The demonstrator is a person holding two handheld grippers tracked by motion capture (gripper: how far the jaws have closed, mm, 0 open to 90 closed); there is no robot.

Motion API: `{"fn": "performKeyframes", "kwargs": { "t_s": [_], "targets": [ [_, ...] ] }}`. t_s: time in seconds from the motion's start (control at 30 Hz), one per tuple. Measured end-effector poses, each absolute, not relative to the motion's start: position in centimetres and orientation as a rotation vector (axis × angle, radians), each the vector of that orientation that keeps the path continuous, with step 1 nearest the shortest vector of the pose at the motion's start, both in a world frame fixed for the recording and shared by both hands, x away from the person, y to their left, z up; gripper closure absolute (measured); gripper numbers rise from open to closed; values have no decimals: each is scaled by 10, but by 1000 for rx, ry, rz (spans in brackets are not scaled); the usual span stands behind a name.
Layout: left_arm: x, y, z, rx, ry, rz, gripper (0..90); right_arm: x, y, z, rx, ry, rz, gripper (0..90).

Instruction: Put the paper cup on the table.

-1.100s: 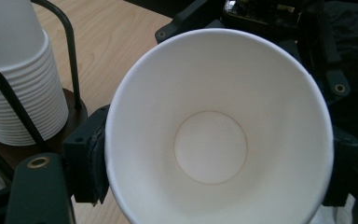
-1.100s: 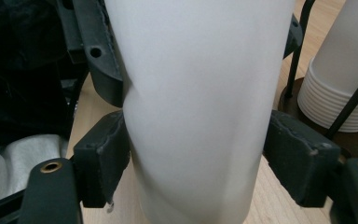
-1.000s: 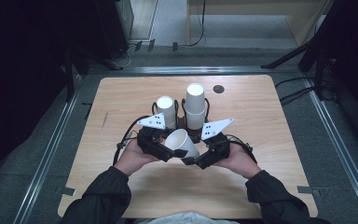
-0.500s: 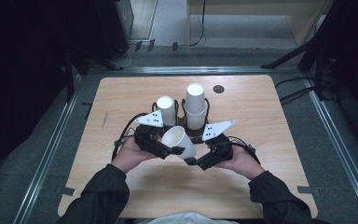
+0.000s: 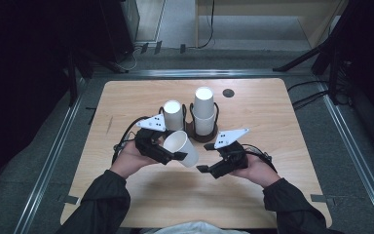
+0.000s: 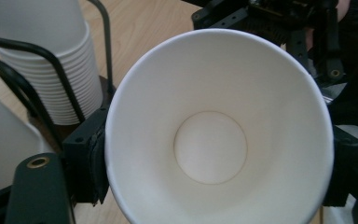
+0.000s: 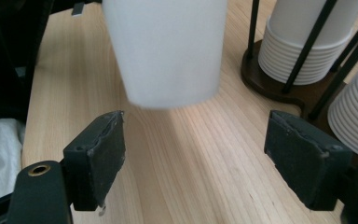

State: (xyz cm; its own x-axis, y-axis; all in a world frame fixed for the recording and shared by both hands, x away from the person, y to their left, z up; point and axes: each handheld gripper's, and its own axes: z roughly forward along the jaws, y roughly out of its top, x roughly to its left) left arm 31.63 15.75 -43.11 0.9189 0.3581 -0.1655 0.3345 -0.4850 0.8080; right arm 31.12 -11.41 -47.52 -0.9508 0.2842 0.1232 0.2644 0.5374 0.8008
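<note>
Paper cup (image 5: 181,147), white and single, is held above the table (image 5: 282,122) at about the middle of the high view, tipped so its open mouth faces up toward 10 o'clock and its base points down toward 4 o'clock. The table, a pale wooden top with rounded corners, has a small dark round disc (image 5: 228,92) lying near its far edge at 12 o'clock. At 12 o'clock from the held cup stands a dark wire cup holder (image 5: 200,135) with a brown base; it carries two stacks of white paper cups, a taller stack (image 5: 203,109) on the right and a shorter one (image 5: 173,114) on the left, both mouth-down. The person's dark sleeves (image 5: 102,202) come in from 6 o'clock.

The left tool (image 5: 173,155) pinches the cup across its wall just below the rim; in the left gripper view the cup's mouth (image 6: 219,126) faces the camera with its round bottom visible inside, and a black pad (image 6: 87,156) presses its left side at 9 o'clock. The right tool (image 5: 205,168) sits at 4 o'clock from the cup, just beside its base and apart from it. In the right gripper view its two pads (image 7: 98,156) are spread wide over bare wood, with the cup's base (image 7: 168,51) hanging above at 12 o'clock between them, untouched.
</note>
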Motion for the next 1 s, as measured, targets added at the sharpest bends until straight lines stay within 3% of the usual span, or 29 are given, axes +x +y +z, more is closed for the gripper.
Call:
{"fn": "performKeyframes", "kwargs": {
  "t_s": [1.0],
  "targets": [
    [318,198,-440,2179,603,103,179,328,-162,-473,636,2625,1283,216]
  ]
}}
